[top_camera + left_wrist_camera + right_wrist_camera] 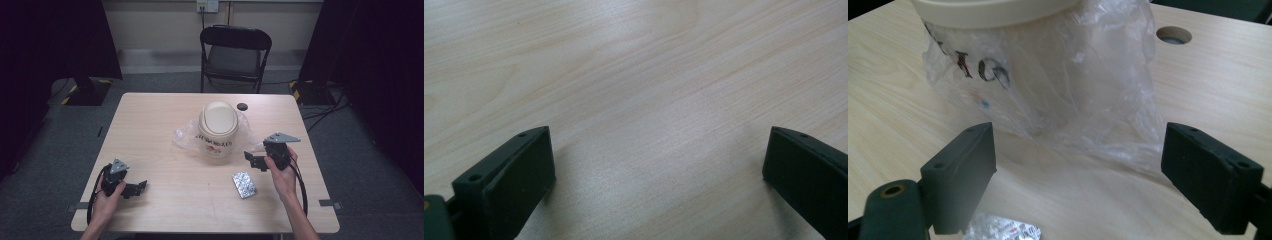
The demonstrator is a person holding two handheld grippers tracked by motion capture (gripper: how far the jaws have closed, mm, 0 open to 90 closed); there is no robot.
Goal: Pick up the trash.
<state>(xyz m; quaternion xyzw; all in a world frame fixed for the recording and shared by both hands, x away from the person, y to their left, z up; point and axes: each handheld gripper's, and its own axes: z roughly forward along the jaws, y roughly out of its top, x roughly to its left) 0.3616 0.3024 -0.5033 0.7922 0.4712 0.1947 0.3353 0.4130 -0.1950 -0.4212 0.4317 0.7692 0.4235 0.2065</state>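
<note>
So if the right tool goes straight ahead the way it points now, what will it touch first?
Most likely the crumpled clear plastic bag around the cream bin. In the right gripper view the bag lies directly ahead between the open jaws of the right tool, in front of the bin's wall. Depth is hard to judge.

The left hand-held gripper (134,189) and the right hand-held gripper (254,160) each sit gripped in a hand, jaws spread wide.
</note>
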